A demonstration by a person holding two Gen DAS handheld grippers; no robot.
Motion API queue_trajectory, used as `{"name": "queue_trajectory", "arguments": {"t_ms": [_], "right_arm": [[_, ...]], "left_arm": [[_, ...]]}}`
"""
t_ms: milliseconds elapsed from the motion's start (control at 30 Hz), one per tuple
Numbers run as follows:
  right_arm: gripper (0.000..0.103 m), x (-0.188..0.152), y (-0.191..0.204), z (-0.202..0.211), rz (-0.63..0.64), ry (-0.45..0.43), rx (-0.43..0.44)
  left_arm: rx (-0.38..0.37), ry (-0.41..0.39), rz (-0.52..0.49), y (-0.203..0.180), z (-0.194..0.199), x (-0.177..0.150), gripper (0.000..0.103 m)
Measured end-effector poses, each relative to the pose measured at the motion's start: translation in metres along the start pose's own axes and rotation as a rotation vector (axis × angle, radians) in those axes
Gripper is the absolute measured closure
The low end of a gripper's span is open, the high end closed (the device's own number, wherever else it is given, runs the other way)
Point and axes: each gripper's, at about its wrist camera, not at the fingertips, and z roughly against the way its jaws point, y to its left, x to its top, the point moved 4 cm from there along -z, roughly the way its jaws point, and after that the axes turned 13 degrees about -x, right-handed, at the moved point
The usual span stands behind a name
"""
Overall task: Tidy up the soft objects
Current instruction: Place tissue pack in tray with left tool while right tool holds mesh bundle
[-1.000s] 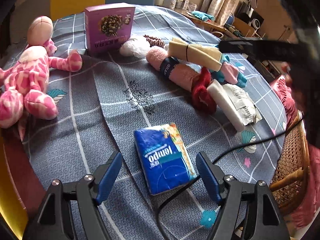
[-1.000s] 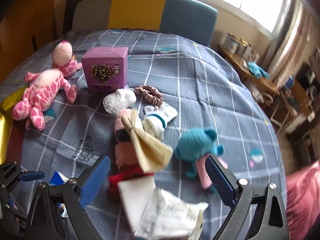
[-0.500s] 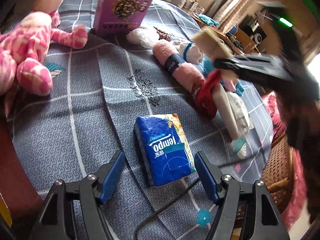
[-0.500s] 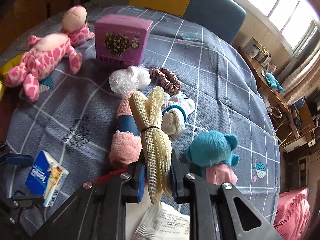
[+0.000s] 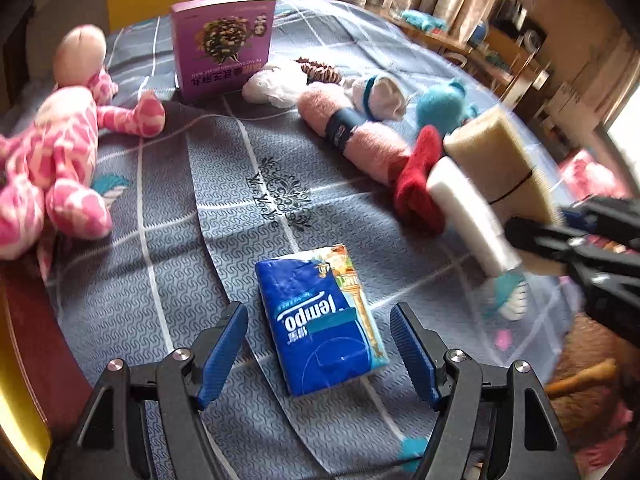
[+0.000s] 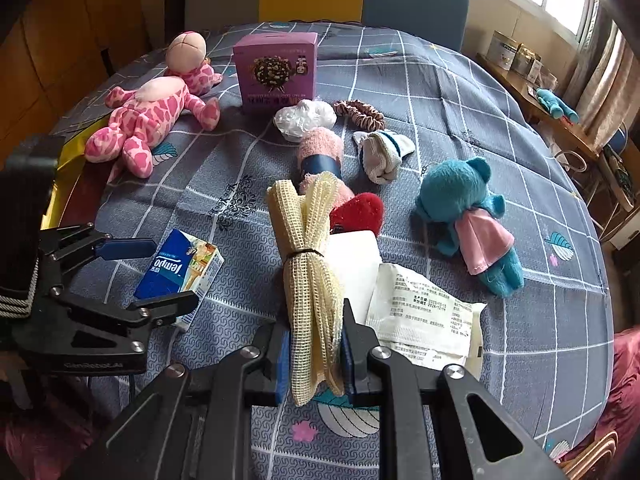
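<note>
**Right grips mesh cloth, left straddles tissues**

The right hand-held gripper is clamped on the cream mesh cloth, raised above the bed, near the tissue pack. The left hand-held gripper stands open, fingers either side of that pack without touching.

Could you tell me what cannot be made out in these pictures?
- Cream mesh cloth bundle: near end hidden between the right gripper pads; motion-blurred in left wrist view.
- White foam block: partly behind that bundle.
- White printed packet: text too small.
</note>
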Motion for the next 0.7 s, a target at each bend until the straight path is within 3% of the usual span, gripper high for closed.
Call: {"name": "queue_trajectory", "arguments": {"t_ms": [67, 100, 133, 233, 367, 500, 700], "right_arm": [[0.084, -0.001, -0.001, 0.0, -0.005, 0.0, 0.003], [0.084, -0.002, -0.001, 0.0, -0.005, 0.002, 0.005], [0.084, -0.003, -0.002, -0.001, -0.006, 0.006, 0.007], [0.084, -0.006, -0.006, -0.004, -0.027, 0.025, 0.014], [0.084, -0.008, -0.008, -0.004, -0.044, 0.029, 0.02], [0.084, -0.011, -0.003, -0.005, -0.03, 0.044, 0.004], [0.084, -0.015, 0.024, -0.005, -0.026, 0.04, 0.046]], "left_arm": [[0.024, 0.025, 0.002, 0.001, -0.011, -0.003, 0.037], [0.027, 0.018, 0.0, 0.002, -0.015, -0.005, 0.044], [0.045, -0.01, -0.017, 0.001, -0.013, -0.006, 0.046], [0.015, -0.035, -0.006, 0.004, -0.002, -0.011, 0.048], [0.043, -0.133, -0.032, 0.004, 0.041, -0.013, 0.047], [0.105, -0.259, -0.024, 0.011, 0.094, -0.011, 0.047], [0.168, -0.35, 0.04, 0.045, 0.145, -0.015, 0.047]]}}
